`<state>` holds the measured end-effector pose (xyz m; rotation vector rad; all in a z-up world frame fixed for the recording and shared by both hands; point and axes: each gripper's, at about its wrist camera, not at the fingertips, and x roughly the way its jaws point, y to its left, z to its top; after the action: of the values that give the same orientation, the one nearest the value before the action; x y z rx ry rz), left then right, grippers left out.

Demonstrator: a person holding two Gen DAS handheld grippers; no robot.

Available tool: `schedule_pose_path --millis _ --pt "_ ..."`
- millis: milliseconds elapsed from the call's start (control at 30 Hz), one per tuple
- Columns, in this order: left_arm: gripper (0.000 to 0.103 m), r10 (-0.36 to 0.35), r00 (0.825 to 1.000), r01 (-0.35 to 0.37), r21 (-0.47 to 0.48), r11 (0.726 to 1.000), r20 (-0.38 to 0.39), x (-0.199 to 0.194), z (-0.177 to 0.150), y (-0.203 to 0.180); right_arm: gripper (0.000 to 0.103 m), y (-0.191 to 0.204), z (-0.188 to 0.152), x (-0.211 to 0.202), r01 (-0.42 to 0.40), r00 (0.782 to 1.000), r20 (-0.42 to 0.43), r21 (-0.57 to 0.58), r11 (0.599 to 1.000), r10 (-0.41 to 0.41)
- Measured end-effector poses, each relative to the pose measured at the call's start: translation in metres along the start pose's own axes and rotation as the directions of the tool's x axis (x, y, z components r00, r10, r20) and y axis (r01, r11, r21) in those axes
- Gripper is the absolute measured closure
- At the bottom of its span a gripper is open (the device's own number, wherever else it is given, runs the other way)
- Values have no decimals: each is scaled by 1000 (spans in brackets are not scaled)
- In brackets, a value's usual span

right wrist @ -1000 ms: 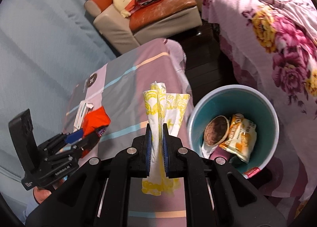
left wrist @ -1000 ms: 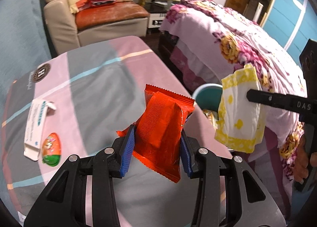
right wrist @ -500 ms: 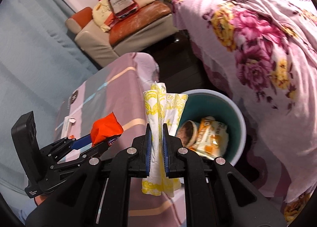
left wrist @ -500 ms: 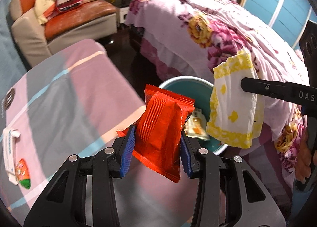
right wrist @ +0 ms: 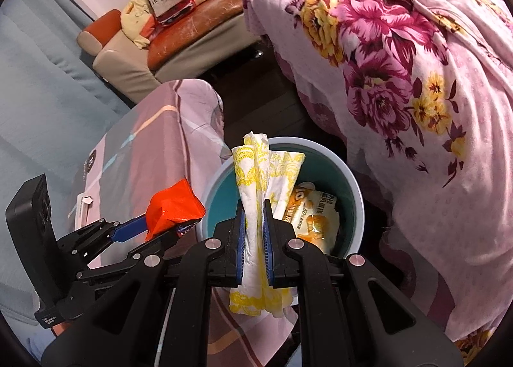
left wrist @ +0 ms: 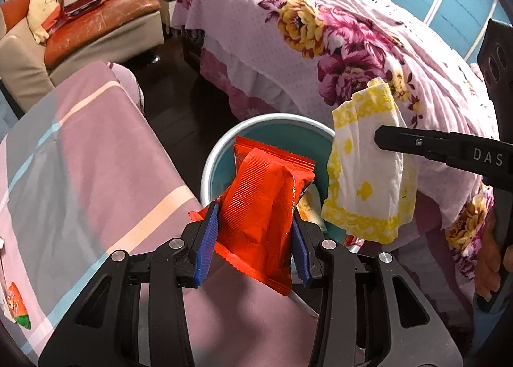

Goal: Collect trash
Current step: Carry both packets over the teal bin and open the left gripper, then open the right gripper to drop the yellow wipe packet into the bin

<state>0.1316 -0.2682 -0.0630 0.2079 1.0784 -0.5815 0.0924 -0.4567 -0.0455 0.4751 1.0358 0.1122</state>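
Observation:
My left gripper (left wrist: 255,232) is shut on a red snack wrapper (left wrist: 263,206) and holds it at the near rim of a teal trash bin (left wrist: 272,125). My right gripper (right wrist: 255,229) is shut on a white and yellow napkin (right wrist: 256,181) over the bin (right wrist: 352,194). The napkin (left wrist: 365,174) also hangs at the right in the left wrist view. The red wrapper (right wrist: 173,206) and left gripper (right wrist: 160,229) show at the left of the right wrist view. A yellow snack bag (right wrist: 314,213) lies inside the bin.
A striped pink and grey table cover (left wrist: 80,158) lies to the left, with a carton (left wrist: 16,306) at its edge. A bed with a floral spread (left wrist: 336,30) stands to the right. A sofa (left wrist: 89,24) is at the back.
Both grippers have moved on from the table toward the bin with their loads. The bin now sits right under and ahead of both grippers.

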Motion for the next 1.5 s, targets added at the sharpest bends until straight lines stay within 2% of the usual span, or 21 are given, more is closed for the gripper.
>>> schedule_pose_path --millis 400,500,633,767,1000,1133,1300,1400,1433,1467,1500 --pt "60 -17 1000 17 -2 1000 -17 15 5 5 93 -7 6 13 25 1000 -15 14 1000 -25" --pt "57 -13 1000 13 -2 1000 -16 17 6 5 93 -9 8 15 32 999 -16 19 999 -32" --pt "47 -9 1000 9 -16 1000 -13 17 6 9 93 -9 11 16 39 999 -19 18 999 -38" --pt "24 18 1000 -18 -19 1000 6 14 6 10 93 -6 13 16 44 999 -21 12 999 -44" --pt "21 37 999 -36 -31 999 17 7 6 19 93 -4 15 19 54 998 -27 8 999 -54" --pt "12 53 998 -51 -44 998 24 3 2 26 93 -2 15 27 64 997 -49 6 998 -64" --pt "11 53 998 -51 -61 997 28 -1 -2 34 93 2 13 36 73 995 -72 -1 997 -73" --pt "11 48 999 -46 -72 996 26 -1 -4 39 89 6 13 39 78 993 -83 -5 997 -78" --pt "11 47 999 -45 -76 996 24 -1 -4 40 82 7 13 40 76 993 -86 -6 997 -77" --pt "11 46 999 -44 -80 996 21 -1 -5 42 67 9 13 40 82 993 -85 -9 997 -82" --pt "11 46 999 -44 -83 996 21 -2 -6 43 60 10 12 40 84 993 -82 -10 996 -85"
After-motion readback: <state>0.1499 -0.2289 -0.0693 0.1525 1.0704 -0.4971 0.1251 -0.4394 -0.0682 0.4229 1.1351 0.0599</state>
